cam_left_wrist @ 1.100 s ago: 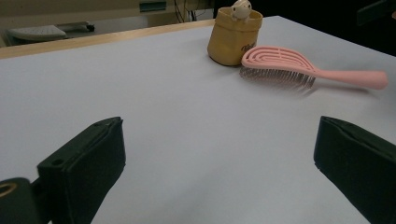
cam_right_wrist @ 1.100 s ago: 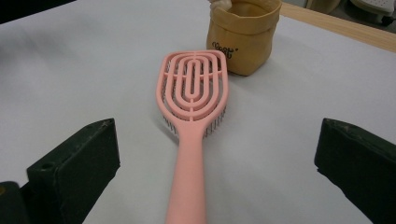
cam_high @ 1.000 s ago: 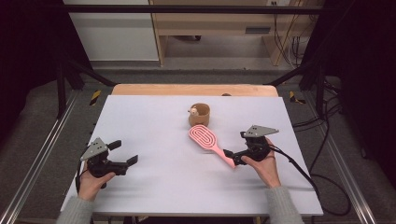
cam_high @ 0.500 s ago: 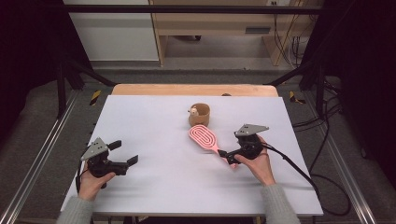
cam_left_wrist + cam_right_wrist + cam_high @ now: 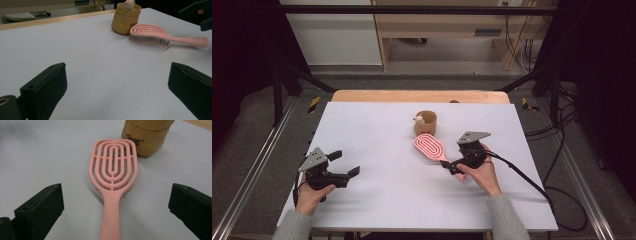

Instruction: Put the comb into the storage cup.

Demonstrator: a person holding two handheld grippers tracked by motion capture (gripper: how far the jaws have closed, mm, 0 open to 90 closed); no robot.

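With the pink brush [image 5: 113, 182] lying bristles-down right of centre on the table [image 5: 377, 125], just near of the tan cup [image 5: 425, 122], the right gripper [image 5: 452, 166] straddles its handle, jaws wide and empty, seemingly poised to grasp, needing only to close, while the left gripper [image 5: 347, 165] rests gaping, holding nothing.

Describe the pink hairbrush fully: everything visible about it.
The pink hairbrush looks like smooth plastic, with a vented paddle head of nested oval loops and a long plain handle. It lies flat on the white table, bristles down, dark bristles showing under the head. Its head points toward the tan pouch and sits just short of it. The handle runs back between the open jaws of the right hand-held gripper, which are not touching it.
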